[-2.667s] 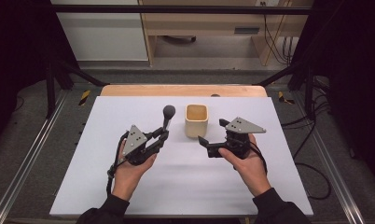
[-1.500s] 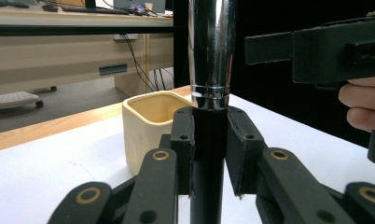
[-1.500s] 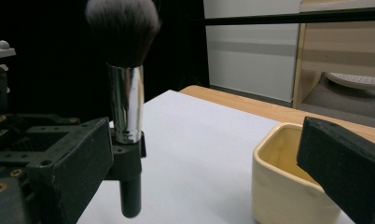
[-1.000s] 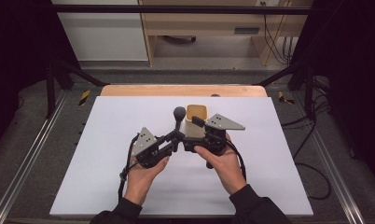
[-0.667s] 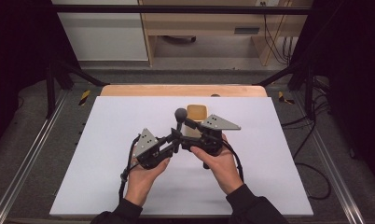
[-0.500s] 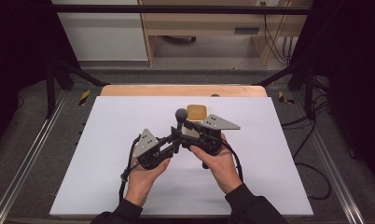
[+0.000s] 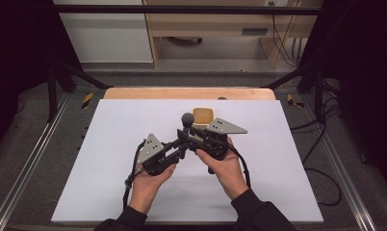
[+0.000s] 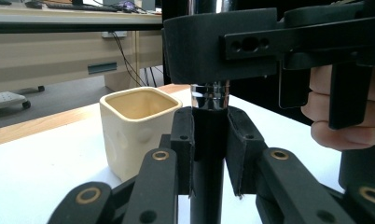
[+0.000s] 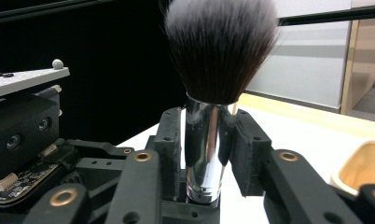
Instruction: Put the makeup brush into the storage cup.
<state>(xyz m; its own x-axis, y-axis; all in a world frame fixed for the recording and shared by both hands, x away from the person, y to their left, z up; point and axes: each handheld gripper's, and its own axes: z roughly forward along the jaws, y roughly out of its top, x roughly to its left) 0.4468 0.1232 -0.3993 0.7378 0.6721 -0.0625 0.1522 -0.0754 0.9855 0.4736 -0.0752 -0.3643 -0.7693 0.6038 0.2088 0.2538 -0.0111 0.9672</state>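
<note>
We are mid-handover: both the left gripper and right gripper, its jaws just closing, clamp the brush; next, left releases, cup at one o'clock.

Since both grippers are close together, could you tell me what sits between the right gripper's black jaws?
The makeup brush's shiny metal ferrule, seen in the right gripper view.

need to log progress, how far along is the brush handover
Done: the left gripper is shut on the brush handle, upright above the table. In hand: the right gripper has just closed on its silver ferrule. Left: the left jaws letting go; the brush is not in the cream cup.
</note>
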